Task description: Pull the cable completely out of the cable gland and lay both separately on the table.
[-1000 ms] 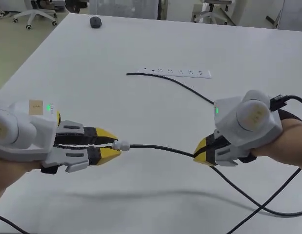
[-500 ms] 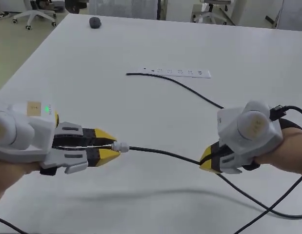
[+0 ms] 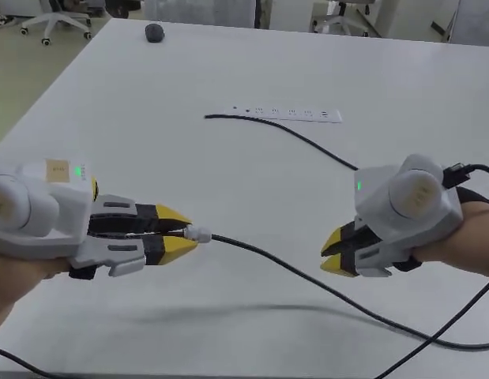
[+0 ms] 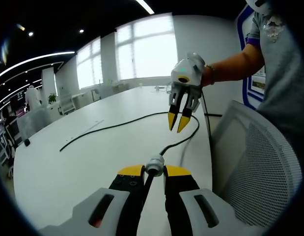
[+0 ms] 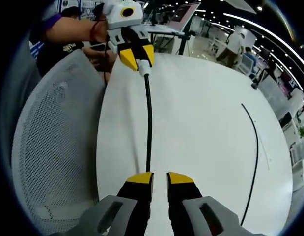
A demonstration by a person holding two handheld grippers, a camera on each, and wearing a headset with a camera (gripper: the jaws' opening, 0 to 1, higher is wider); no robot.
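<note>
A small white cable gland (image 3: 198,234) is pinched at the yellow tips of my left gripper (image 3: 185,231), held above the white table (image 3: 228,174). The left gripper view shows the gland (image 4: 154,163) between the shut jaws of that gripper (image 4: 154,170). A black cable (image 3: 307,276) leaves the gland and runs right, down onto the table. My right gripper (image 3: 332,251) hovers just above the cable with its jaws apart and nothing between them. In the right gripper view the cable (image 5: 148,123) ends beside the left fingertip of the open right gripper (image 5: 160,177).
A white power strip (image 3: 287,116) lies at mid-table, its black cord (image 3: 307,142) curving towards the right. A dark mouse (image 3: 154,33) sits at the far edge. More black cable (image 3: 453,324) loops at the lower right. A mesh chair (image 4: 255,162) stands close behind.
The right gripper has opened and let go of the cable, which now sags onto the table below it. The left gripper still holds the gland in the same place.
</note>
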